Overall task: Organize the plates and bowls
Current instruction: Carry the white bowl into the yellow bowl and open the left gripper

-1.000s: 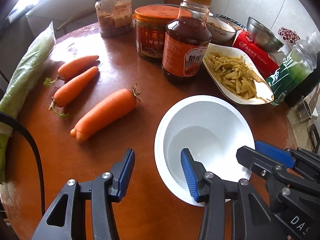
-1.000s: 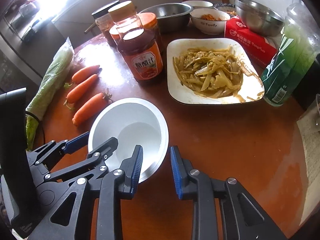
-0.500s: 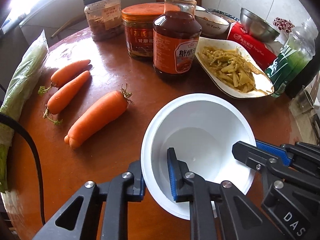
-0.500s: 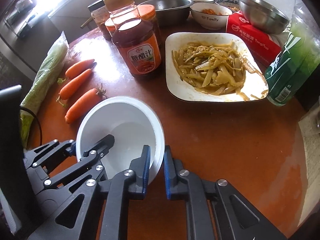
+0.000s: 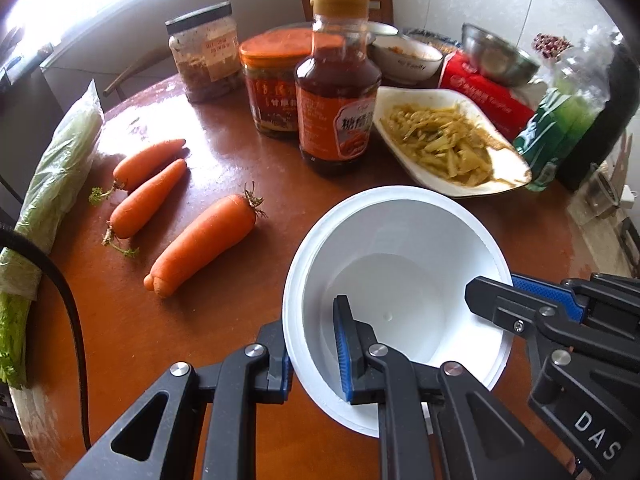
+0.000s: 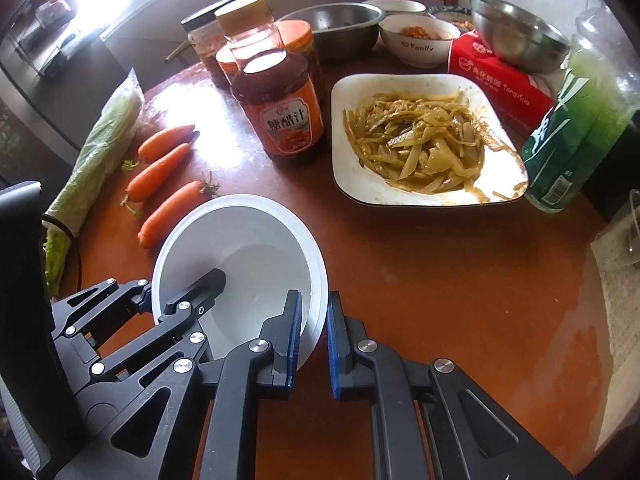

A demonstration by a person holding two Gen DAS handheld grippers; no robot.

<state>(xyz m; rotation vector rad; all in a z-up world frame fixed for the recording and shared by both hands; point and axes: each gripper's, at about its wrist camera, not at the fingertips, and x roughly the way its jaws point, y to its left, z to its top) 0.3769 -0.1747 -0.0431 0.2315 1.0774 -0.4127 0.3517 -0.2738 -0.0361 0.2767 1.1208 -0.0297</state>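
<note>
An empty white bowl [image 5: 400,260] [image 6: 248,240] sits at the near side of the round brown table [image 6: 460,280]. My left gripper [image 5: 314,356] is shut on the bowl's near-left rim, one blue pad inside the wall and one outside. My right gripper [image 6: 314,340] is shut on the rim's right side in the same way. Each gripper also shows in the other's view: the right gripper [image 5: 540,312] and the left gripper [image 6: 160,312]. A white square plate [image 5: 400,96] [image 6: 352,184] of shredded yellow stir-fry lies beyond the bowl.
Three carrots [image 5: 200,240] and bagged greens [image 5: 60,168] lie left. A sauce bottle [image 6: 280,108] and jars [image 5: 272,80] stand behind the bowl. At the back are a white "Family" bowl [image 6: 420,46], steel bowls [image 6: 516,36], a red tissue pack [image 6: 500,76] and a green bottle [image 6: 568,128].
Both grippers went from open around the bowl's rim to shut on it. The bowl now looks slightly nearer and tilted in both views.
</note>
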